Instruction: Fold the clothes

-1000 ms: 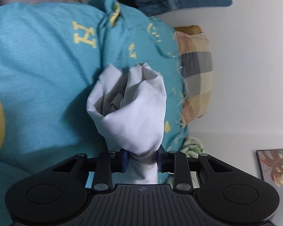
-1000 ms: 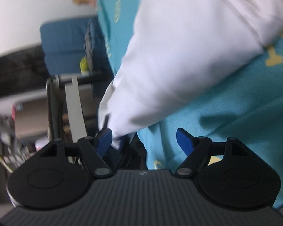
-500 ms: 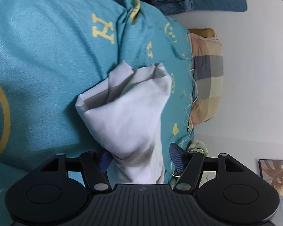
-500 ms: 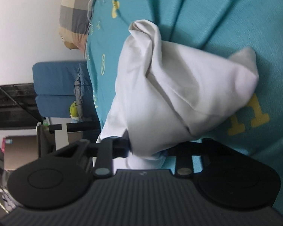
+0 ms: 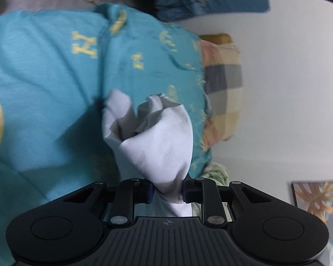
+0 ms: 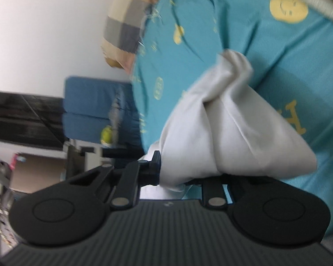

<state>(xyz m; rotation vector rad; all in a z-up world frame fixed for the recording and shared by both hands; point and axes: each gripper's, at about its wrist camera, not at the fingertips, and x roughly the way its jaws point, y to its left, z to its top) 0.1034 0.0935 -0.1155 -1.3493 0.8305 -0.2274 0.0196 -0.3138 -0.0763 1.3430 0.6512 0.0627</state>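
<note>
Bed with teal yellow-printed cover, checked pillow at its edge.

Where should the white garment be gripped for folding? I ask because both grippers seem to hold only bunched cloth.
Judging by its pose, the white garment hangs crumpled, a gathered wad pinched in the left gripper and another in the right gripper, both having just closed. Better to lay it on the teal bedspread, then grip two flat corners of one edge, coming from the side, low.

Left gripper: jaws just closed, blue pads clamped on white cloth.
Right gripper: jaws just closed, gripping white cloth; right pad hidden.
</note>
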